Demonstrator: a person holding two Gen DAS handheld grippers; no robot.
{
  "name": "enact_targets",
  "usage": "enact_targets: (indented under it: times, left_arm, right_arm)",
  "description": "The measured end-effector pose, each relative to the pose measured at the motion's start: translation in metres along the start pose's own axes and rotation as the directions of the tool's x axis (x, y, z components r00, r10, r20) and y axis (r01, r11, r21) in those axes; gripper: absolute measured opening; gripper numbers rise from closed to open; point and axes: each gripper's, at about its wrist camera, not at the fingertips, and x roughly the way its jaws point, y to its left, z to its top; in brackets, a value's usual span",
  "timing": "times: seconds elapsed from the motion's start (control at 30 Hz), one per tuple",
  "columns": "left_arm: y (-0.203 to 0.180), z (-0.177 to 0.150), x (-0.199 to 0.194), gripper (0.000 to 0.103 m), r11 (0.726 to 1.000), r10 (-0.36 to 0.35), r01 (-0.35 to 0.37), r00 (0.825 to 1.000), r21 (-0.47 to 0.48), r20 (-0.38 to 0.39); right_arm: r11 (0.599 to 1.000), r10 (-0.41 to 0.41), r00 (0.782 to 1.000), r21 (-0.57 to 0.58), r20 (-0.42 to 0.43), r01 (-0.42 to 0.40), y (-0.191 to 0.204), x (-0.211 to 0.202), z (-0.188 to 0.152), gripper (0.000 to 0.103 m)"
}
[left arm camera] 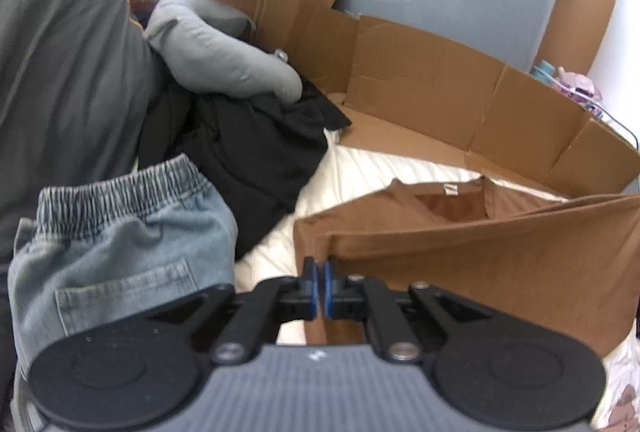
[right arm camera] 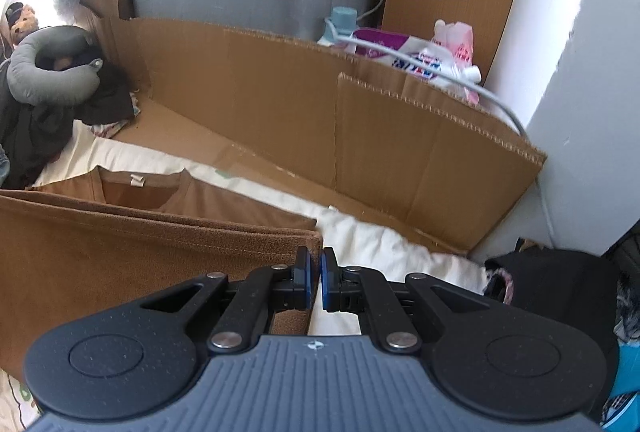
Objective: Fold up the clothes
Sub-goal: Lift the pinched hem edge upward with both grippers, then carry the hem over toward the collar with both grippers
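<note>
Both grippers (left arm camera: 320, 264) (right arm camera: 315, 255) angled downward (pinching brown shirt (left arm camera: 500, 256) corners)

Brown T-shirt (left arm camera: 500, 256), lifted hem, collar down

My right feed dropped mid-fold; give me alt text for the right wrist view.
The right gripper is shut on the corner of a brown T-shirt, its hem lifted over a white bedsheet. Behind stands a cardboard wall; a grey neck pillow tops dark clothes at left.
</note>
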Motion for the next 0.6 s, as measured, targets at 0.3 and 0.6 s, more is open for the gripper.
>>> enact_targets:
  times: [0.3, 0.6]
  left_arm:
    - [0.001, 0.022, 0.033, 0.004, 0.999, 0.035, -0.036, 0.999, -0.012, -0.025]
    - [-0.003, 0.053, 0.096, 0.004, 0.996, 0.084, -0.085, 0.992, -0.004, -0.09]
  right_arm:
    - [0.999, -0.028, 0.999, -0.019, -0.039, 0.027, 0.006, 0.037, 0.026, 0.003]
    - [0.997, -0.068, 0.993, -0.052, -0.094, 0.063, 0.014, 0.095, 0.051, 0.003]
